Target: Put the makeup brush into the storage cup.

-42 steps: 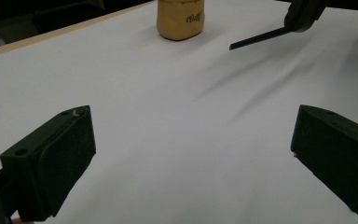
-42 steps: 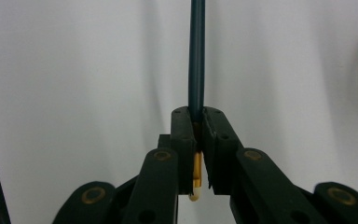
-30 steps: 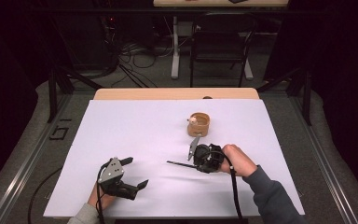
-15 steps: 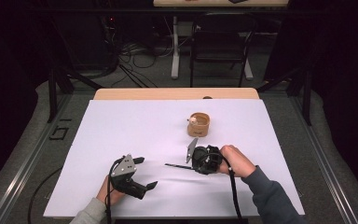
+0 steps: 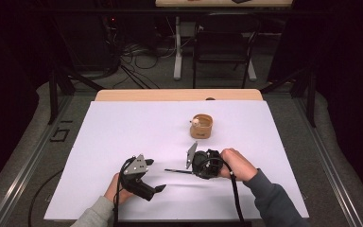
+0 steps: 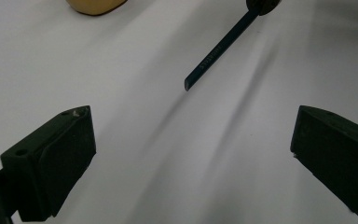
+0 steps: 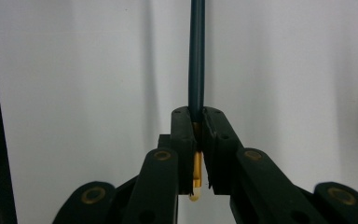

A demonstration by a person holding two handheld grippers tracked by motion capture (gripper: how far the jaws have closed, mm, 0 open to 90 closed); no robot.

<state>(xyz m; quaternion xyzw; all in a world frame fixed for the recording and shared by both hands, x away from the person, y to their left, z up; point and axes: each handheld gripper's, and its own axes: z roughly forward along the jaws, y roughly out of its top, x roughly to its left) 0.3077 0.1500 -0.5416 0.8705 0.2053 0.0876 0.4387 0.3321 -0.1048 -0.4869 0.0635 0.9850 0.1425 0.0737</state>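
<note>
A dark blue pencil (image 5: pixel 175 170) sticks out level to the left above the white table sheet (image 5: pixel 123 127), with my right gripper (image 5: pixel 192 171) shut on its end. In the right gripper view the pencil (image 7: pixel 196 56) runs straight up from the closed right gripper (image 7: pixel 196 123), its gold-coloured end behind the pads. My left gripper (image 5: pixel 155 175) stands open at the front left, its jaws turned toward the pencil's free end. In the left gripper view the pencil (image 6: pixel 219 49) lies ahead of the wide-apart left gripper (image 6: pixel 191 154), not between the jaws.
A small round wooden cup (image 5: pixel 201 126) with a pale object in it stands beyond the right gripper, also at the top of the left gripper view as the cup (image 6: pixel 95 4). Bare white sheet lies left and behind. Chairs and cables are beyond the table's far edge.
My left gripper has moved right along the front of the table, toward the pencil's free end. The right gripper and pencil have stayed put.
</note>
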